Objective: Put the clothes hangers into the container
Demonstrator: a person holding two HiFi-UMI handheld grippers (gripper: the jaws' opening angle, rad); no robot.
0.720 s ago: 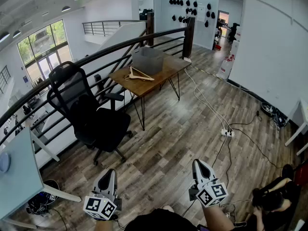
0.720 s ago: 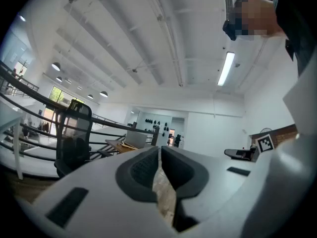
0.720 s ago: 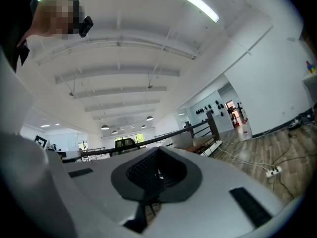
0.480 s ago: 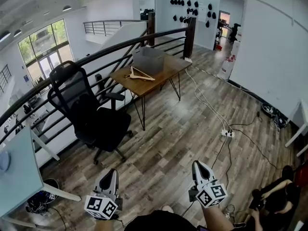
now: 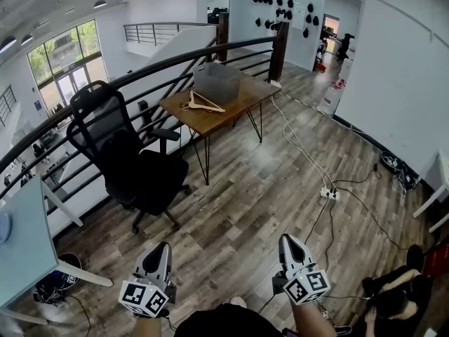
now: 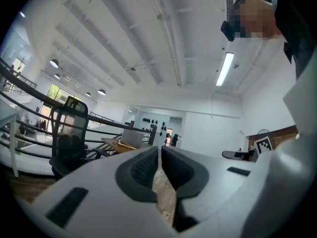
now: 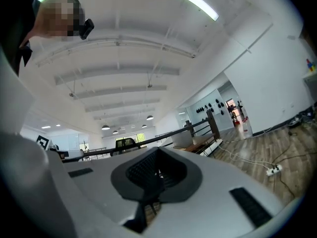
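Left gripper (image 5: 162, 248), right gripper (image 5: 287, 239): ribbed dark pads clenched together, nothing between. Triangular wooden hangers (image 5: 202, 104) lie well ahead of both fingertips on the brown table (image 5: 242, 102), beside the grey boxy container (image 5: 217, 84).

Open-plan office, mezzanine level: swivel chair (image 5: 132, 168), wooden desk (image 5: 242, 102), black railing (image 5: 168, 63), floor power strip (image 5: 327, 194), large windows (image 5: 66, 58).

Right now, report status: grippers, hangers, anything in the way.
Left gripper shut, empty; right gripper shut, empty. Hangers on table beside container, not yet in. Office chair left of the path, cables right.
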